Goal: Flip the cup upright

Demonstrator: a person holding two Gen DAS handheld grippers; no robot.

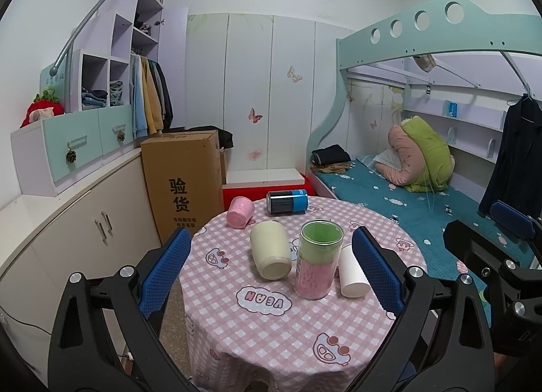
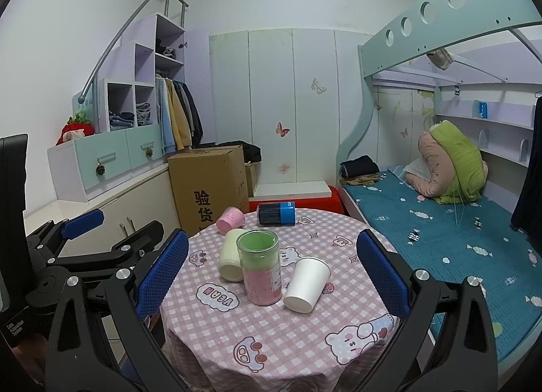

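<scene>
A round table with a pink checked cloth (image 1: 271, 331) (image 2: 271, 334) carries several cups. A white paper cup (image 2: 306, 283) (image 1: 352, 273) lies on its side, base toward me. A cream cup (image 1: 270, 253) (image 2: 231, 258), a pink cup (image 1: 240, 212) (image 2: 229, 220) and a dark-and-blue can (image 1: 287, 201) (image 2: 276, 213) also lie on their sides. A clear cup with green and pink inside (image 1: 318, 258) (image 2: 261, 265) stands upright. My left gripper (image 1: 271, 273) and right gripper (image 2: 271, 277) are both open and empty, held back from the cups at the table's near edge.
A cardboard box (image 1: 184, 182) stands behind the table on the left, next to low cabinets (image 1: 84, 222). A bunk bed with a teal cover (image 2: 440, 233) is on the right. A red stool with a white board (image 1: 267, 182) is behind the table.
</scene>
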